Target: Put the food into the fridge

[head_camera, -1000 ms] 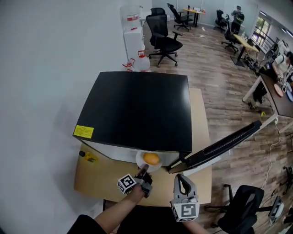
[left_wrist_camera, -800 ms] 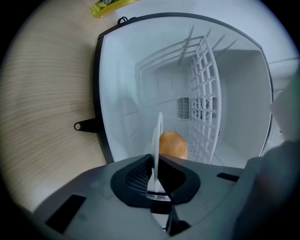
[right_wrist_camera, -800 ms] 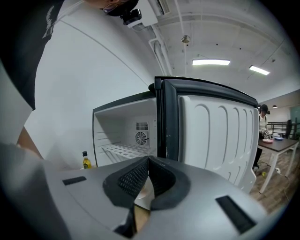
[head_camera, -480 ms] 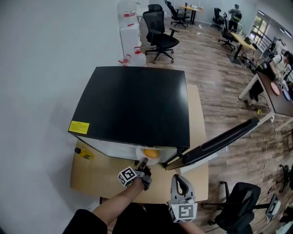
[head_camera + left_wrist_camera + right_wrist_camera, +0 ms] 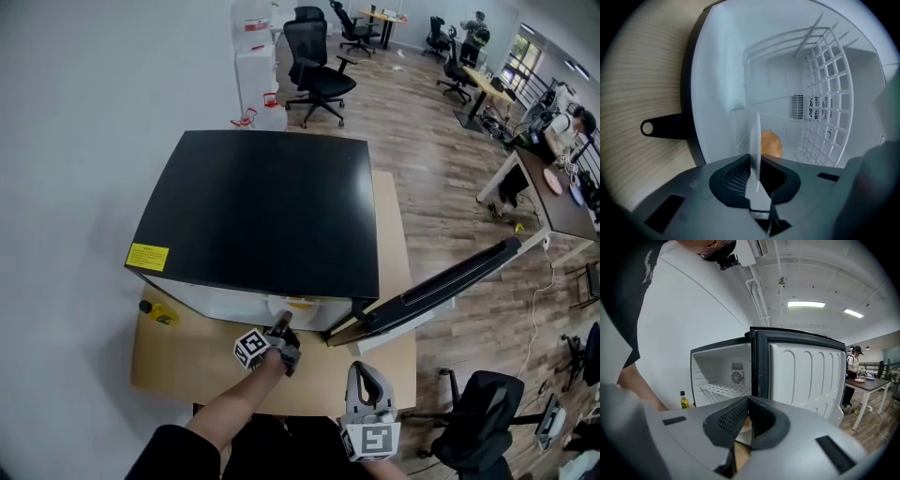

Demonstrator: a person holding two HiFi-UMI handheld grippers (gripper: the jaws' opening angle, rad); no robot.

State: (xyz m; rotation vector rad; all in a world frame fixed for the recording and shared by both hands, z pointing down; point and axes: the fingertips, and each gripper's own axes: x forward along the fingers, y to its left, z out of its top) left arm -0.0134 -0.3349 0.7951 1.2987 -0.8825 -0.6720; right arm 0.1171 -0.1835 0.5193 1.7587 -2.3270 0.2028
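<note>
The food is an orange on a thin white plate, seen edge-on in the left gripper view. My left gripper is shut on the plate's near rim. Plate and orange are inside the white cavity of the black fridge. In the head view my left gripper reaches under the fridge's front edge, which hides most of the plate. The fridge door swings open to the right. Nearer me, my right gripper hangs shut and holds nothing; in the right gripper view it faces the open fridge.
The fridge stands on a wooden table. A small oil bottle stands at the fridge's left front corner. A wire shelf crosses the cavity. An office chair sits at the lower right, and more chairs and desks stand behind.
My left gripper has pushed forward with the plate. The orange, in plain sight in front of the fridge before, has slid under the fridge's top. The right gripper has stayed where it was.
</note>
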